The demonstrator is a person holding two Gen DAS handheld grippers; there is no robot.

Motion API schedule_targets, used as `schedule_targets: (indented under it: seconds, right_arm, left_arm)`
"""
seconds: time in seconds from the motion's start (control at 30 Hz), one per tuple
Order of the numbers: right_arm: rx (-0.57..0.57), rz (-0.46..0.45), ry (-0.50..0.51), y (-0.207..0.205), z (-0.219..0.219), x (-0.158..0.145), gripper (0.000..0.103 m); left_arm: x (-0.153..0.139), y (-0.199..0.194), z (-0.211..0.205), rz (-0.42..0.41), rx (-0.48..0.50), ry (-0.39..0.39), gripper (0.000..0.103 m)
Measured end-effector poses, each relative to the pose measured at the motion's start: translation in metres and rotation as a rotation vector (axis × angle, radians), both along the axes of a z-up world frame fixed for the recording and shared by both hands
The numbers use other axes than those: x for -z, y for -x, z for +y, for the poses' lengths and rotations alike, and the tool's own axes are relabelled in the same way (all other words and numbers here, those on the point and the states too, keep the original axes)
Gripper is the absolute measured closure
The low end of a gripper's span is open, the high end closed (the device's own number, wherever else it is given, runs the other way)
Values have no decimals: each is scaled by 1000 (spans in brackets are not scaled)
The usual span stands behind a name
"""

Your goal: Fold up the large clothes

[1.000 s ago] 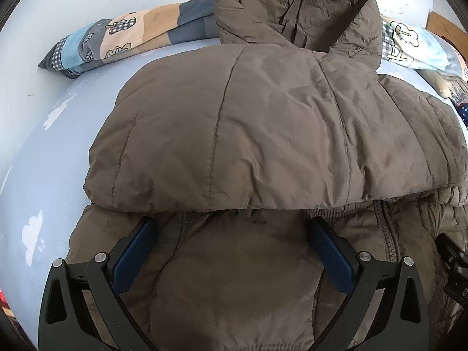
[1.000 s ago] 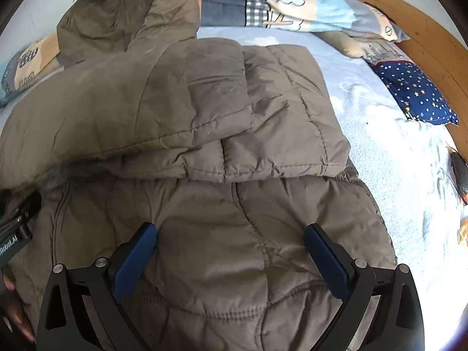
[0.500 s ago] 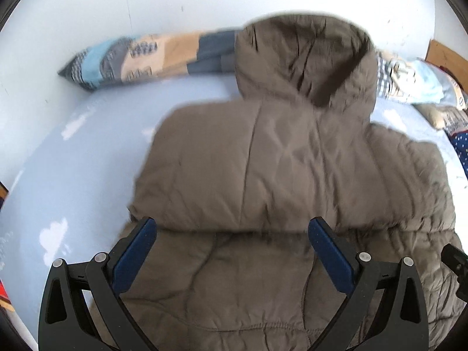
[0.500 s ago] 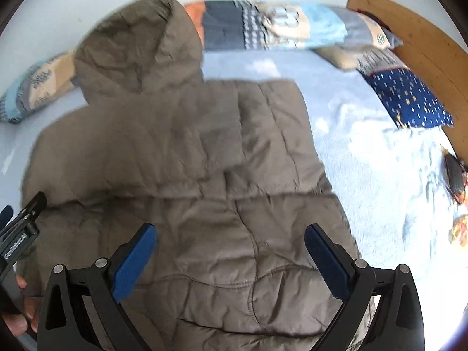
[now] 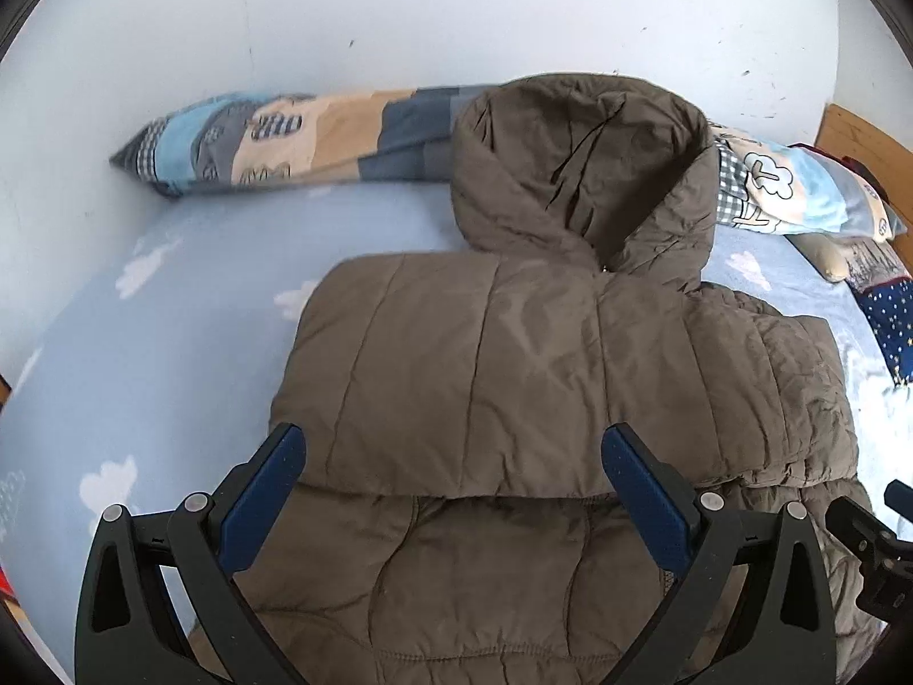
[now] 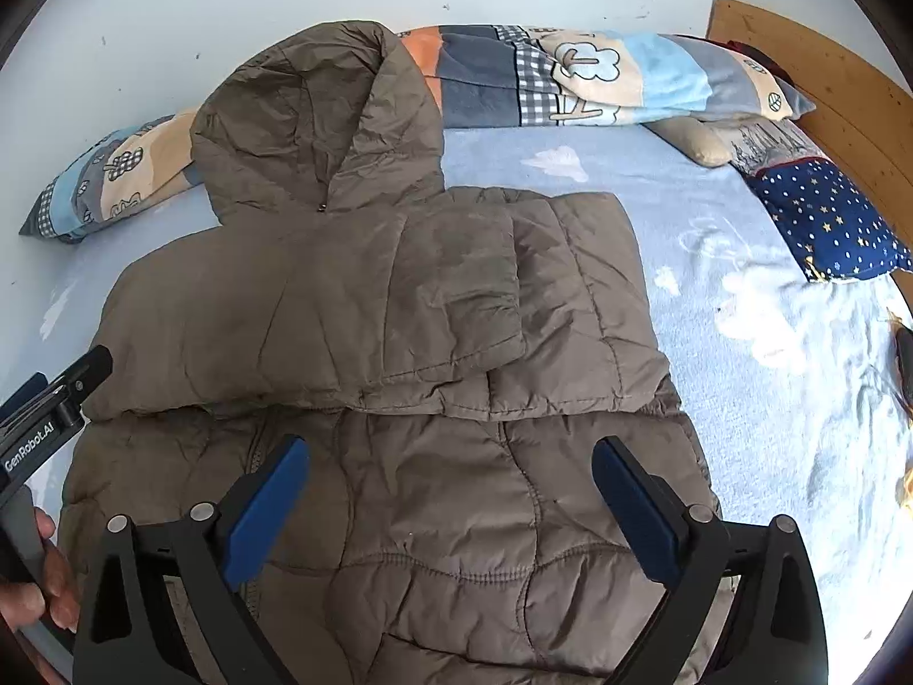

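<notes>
From the left wrist view, the left gripper (image 5: 453, 491) stands wide, nothing between its blue pads, hovering over the lower body of the brown padded jacket (image 5: 513, 377). The jacket lies on the blue cloud-print bed (image 5: 142, 342), hood (image 5: 582, 171) at twelve o'clock against the patchwork pillow (image 5: 285, 137), both sleeves folded across the chest. At four o'clock the other tool just shows.

From the right wrist view, the right gripper (image 6: 451, 496) is also spread wide and empty above the hem half. The sleeves overlap at the middle, cuff edge running from nine to three o'clock. A hand (image 6: 40, 582) grips the left tool at eight o'clock.

To my eye the next fold wants both tools pinching the hem corners at six o'clock together, lifting evenly and carrying it toward the hood without dragging the sleeves loose.
</notes>
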State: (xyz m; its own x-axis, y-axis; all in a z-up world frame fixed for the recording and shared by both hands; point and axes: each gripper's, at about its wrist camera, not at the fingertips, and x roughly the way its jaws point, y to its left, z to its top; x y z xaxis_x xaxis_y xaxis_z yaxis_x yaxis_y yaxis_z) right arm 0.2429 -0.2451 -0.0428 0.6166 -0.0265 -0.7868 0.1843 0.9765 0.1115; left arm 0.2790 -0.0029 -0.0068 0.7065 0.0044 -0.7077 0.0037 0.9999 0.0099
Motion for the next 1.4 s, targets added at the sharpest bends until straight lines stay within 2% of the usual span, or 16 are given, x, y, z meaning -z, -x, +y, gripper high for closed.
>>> schedule_targets:
  seconds: [0.23, 0.33, 0.4, 0.6, 0.7, 0.87, 1.07, 1.2, 1.3, 1.4]
  right_arm:
    - [1, -11, -23, -3, -3, -2, 9]
    - [-4, -23, -42, -5, -3, -4, 15]
    - [-15, -29, -59, -6, -2, -4, 23]
    - [-32, -60, -103, -12, -4, -11, 32]
    - [-43, -102, -112, -11, -7, -22, 37]
    - [-64, -144, -160, -16, -11, -35, 37]
    - [-95, -137, -158, -67, -9, -73, 37]
    - [-136, -173, -60, -119, 17, -119, 37]
    - [-165, -180, -9, -164, 36, -145, 37]
    - [-209, -171, 60, -208, 52, -155, 37]
  left_arm:
    - [-10, -1, 0, -40, 2, -7, 0]
    - [-14, -5, 3, -42, -3, 5, 0]
    - [-16, -9, 6, -38, -8, 17, 0]
    - [-28, -20, 13, -39, 7, 31, 0]
    - [-40, -27, 29, -48, -6, 63, 0]
    - [-52, -39, 61, -53, -67, 154, 0]
    - [-52, -45, 76, -46, -87, 209, 0]
    - [-50, -46, 82, -36, -82, 240, 0]
    - [-49, -46, 83, -39, -88, 206, 0]
    - [-44, -47, 83, -25, -73, 199, 0]
